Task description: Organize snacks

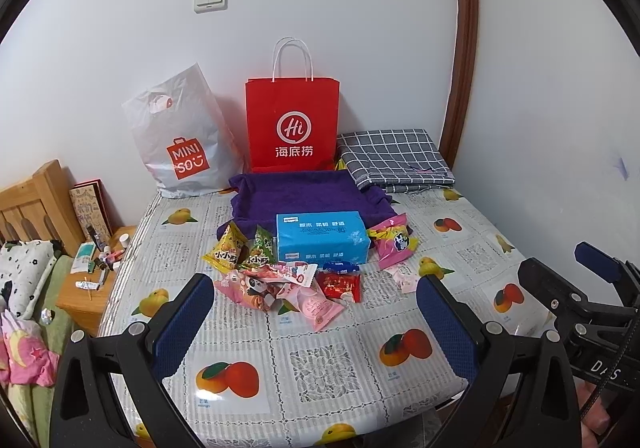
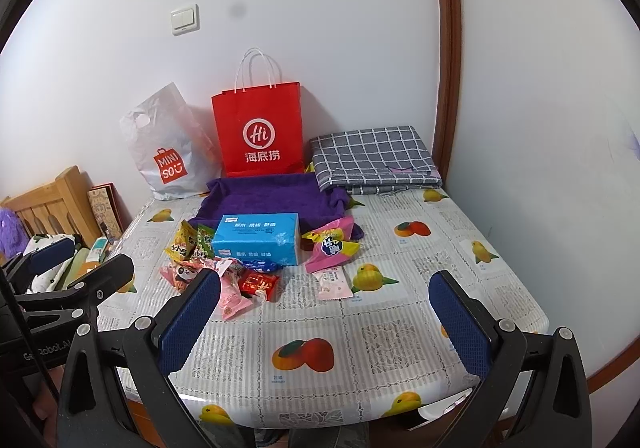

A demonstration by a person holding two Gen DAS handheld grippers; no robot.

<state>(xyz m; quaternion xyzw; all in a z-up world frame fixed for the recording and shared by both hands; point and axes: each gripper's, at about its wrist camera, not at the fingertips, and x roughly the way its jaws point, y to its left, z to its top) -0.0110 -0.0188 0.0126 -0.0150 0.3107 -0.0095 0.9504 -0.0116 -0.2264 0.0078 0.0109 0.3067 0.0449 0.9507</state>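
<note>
Several snack packets lie in a loose pile (image 1: 288, 284) mid-table: yellow and green packs (image 1: 240, 248), pink packs, a red pack (image 1: 340, 286), and a pink-yellow pack (image 1: 394, 242) to the right. A blue tissue pack (image 1: 322, 238) sits behind them, against a purple cloth tray (image 1: 304, 194). The pile also shows in the right wrist view (image 2: 240, 280). My left gripper (image 1: 316, 318) is open and empty, held above the table's near part. My right gripper (image 2: 324, 314) is open and empty, to the right of the left one.
A red paper bag (image 1: 292, 126), a white Miniso bag (image 1: 184, 144) and a folded grey checked cloth (image 1: 394, 160) stand along the back wall. The table (image 1: 328, 364) has a fruit-print cover. A bed and a cluttered nightstand (image 1: 94, 276) lie to the left.
</note>
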